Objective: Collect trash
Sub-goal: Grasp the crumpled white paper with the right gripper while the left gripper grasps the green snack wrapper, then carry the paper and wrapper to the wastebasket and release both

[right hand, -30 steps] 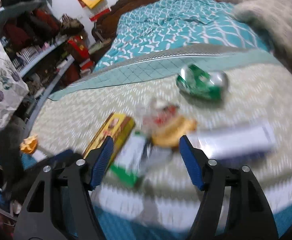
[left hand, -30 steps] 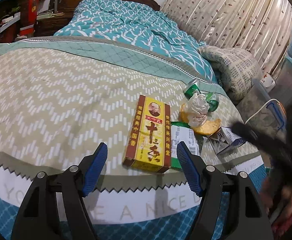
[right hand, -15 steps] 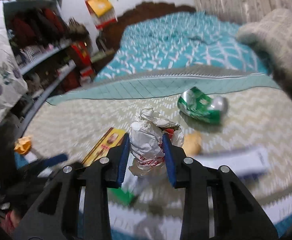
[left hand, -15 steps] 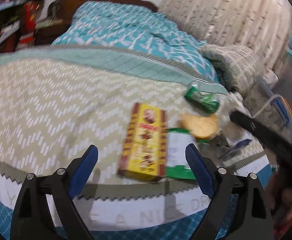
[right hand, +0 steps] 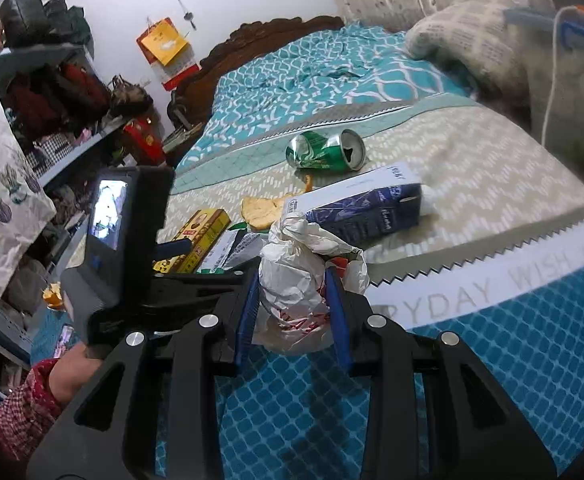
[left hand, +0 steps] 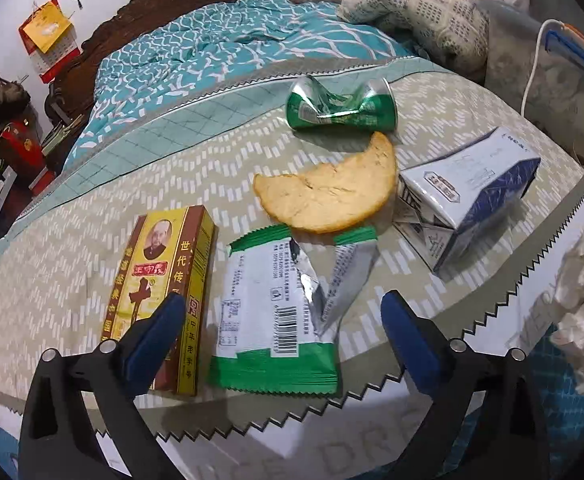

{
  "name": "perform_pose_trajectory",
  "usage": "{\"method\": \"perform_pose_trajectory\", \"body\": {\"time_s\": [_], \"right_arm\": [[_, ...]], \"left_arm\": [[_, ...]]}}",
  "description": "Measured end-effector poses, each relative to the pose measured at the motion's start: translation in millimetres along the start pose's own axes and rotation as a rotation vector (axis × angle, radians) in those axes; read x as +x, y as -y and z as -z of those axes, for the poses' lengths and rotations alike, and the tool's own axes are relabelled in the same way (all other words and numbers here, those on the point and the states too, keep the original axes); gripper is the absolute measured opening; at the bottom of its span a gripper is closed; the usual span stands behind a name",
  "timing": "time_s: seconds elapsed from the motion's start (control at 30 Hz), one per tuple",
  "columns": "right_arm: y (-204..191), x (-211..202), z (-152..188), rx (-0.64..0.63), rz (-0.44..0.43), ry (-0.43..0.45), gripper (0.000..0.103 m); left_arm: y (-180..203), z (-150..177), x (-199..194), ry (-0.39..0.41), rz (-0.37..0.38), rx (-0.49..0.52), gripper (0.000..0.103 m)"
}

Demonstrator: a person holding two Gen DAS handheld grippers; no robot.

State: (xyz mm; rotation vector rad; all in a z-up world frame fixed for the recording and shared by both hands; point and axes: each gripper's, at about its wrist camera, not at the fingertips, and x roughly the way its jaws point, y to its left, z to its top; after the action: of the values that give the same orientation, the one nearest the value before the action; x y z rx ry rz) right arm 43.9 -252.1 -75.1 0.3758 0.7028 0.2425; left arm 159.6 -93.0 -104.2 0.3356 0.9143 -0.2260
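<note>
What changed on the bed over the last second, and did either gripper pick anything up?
The right gripper closed on the crumpled paper wad and lifted it off the pile, back past the bed's edge. The left gripper moved in over the green wrapper; its jaws have just been closing, not yet gripping it. The yellow box, flatbread piece, crushed can and carton stayed put.

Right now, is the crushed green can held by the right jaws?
No, the crushed green can lies on the bed, and the right gripper holds a crumpled white paper wad.
</note>
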Motion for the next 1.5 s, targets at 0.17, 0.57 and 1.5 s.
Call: {"method": "perform_pose_trajectory", "body": {"time_s": [0.17,0.57,1.5], "right_arm": [[5.9,-12.7,5.5,0.013,-0.025,0.021,0.036],[41.8,-42.6,30.0,0.090,-0.017,0.015,0.036],[64.9,-65.3,72.9,0.021,0.123,-0.091,0.074]], "left_arm": [[-10.3,17.1,-9.5,-0.044,0.125,-0.052,0.005],[14.6,47.3,-83.1,0.012,0.602,-0.143,0.005],[94.9,64.2,-77.7,-0.028,0.394,0.099,0.019]]}}
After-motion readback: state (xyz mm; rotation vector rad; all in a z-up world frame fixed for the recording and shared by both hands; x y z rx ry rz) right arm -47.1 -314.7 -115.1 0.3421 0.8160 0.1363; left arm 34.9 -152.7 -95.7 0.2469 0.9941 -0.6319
